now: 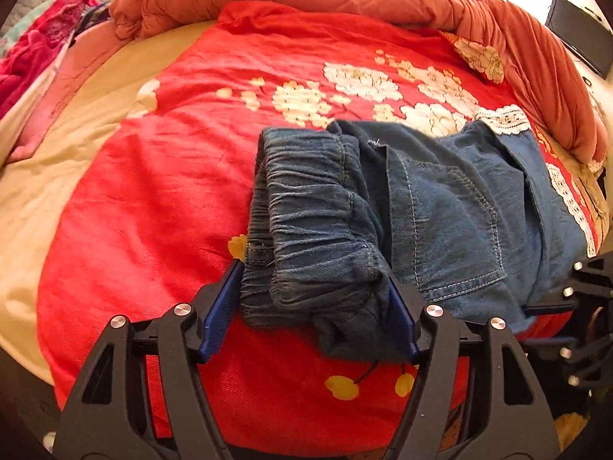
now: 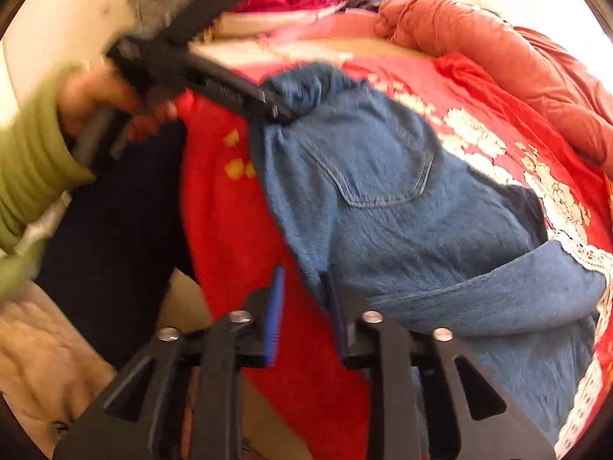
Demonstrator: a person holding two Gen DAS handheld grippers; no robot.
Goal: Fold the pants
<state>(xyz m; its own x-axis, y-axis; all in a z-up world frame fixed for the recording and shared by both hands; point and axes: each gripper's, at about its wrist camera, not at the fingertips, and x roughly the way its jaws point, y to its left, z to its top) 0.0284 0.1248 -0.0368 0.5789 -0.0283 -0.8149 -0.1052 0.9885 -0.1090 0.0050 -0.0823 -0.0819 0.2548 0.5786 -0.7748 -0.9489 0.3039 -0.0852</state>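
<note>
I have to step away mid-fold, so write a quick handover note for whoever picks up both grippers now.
Left gripper: jaws apart around the bunched elastic waistband, gap at the left pad, so released.
Right gripper: jaws apart at the near edge of the jeans; no cloth clamped that I can see.
Jeans lie folded on the red flowered bedcover, back pocket up.
Done: at least one fold. Left: probably another fold and smoothing.
</note>
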